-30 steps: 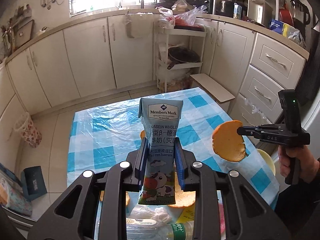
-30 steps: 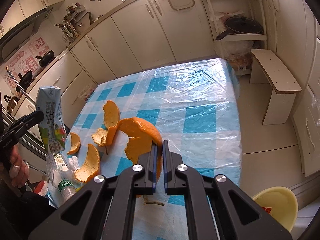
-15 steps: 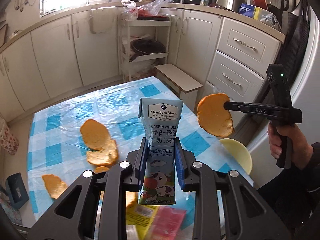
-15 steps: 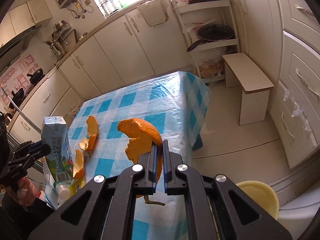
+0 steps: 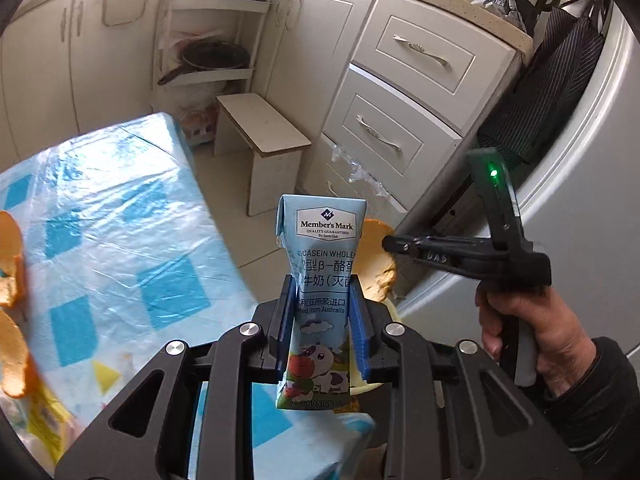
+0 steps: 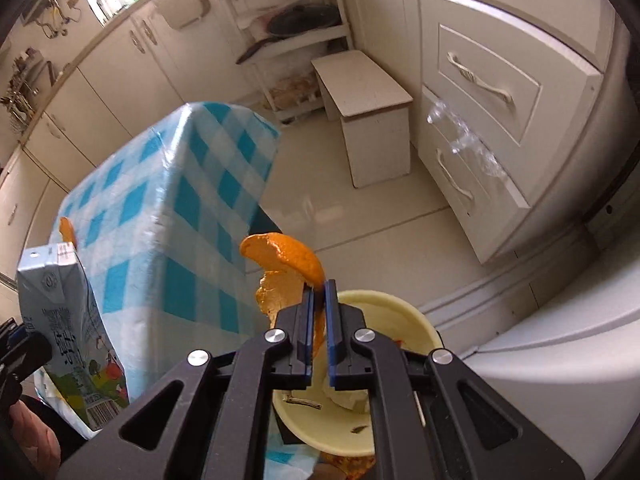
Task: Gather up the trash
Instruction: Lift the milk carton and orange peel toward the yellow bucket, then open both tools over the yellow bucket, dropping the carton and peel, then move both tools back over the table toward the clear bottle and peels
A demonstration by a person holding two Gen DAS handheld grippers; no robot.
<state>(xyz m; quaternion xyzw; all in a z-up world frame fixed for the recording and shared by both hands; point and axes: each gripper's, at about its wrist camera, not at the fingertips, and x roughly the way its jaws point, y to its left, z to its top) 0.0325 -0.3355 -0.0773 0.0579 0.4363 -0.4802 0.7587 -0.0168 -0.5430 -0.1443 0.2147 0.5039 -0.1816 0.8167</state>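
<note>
I hold two pieces of trash, one in each gripper, and both are above the floor at the right of the table (image 6: 168,184), close to the yellow bin (image 6: 400,320).

The right gripper (image 6: 318,320) has its jaws almost together, pressing on the thin orange peel (image 6: 284,260). The peel stands up out of the fingers, curling to the left, and the open mouth of the bin lies directly under and just behind the fingertips. So I judge that the coming move depends on this: the bin is below the peel, and the right hand is the nearer one to it. If the jaws let go here, the peel probably falls inside, but it is light and curved, so it may drift to the rim.

The left gripper (image 5: 320,320) is at a narrow opening, clamped on the milk carton (image 5: 322,280). The carton's long axis is upright, along the fingers, with its top pointing away from me. From this view the bin is mostly hidden behind the carton and the gripper, so I cannot tell exactly how far the carton is from it.

Count: one carton, one peel in the jaws, one bin. On the table I see at least two more peel pieces (image 5: 10,264) at the left edge, and some wrappers (image 5: 44,412) which are blurred.
</note>
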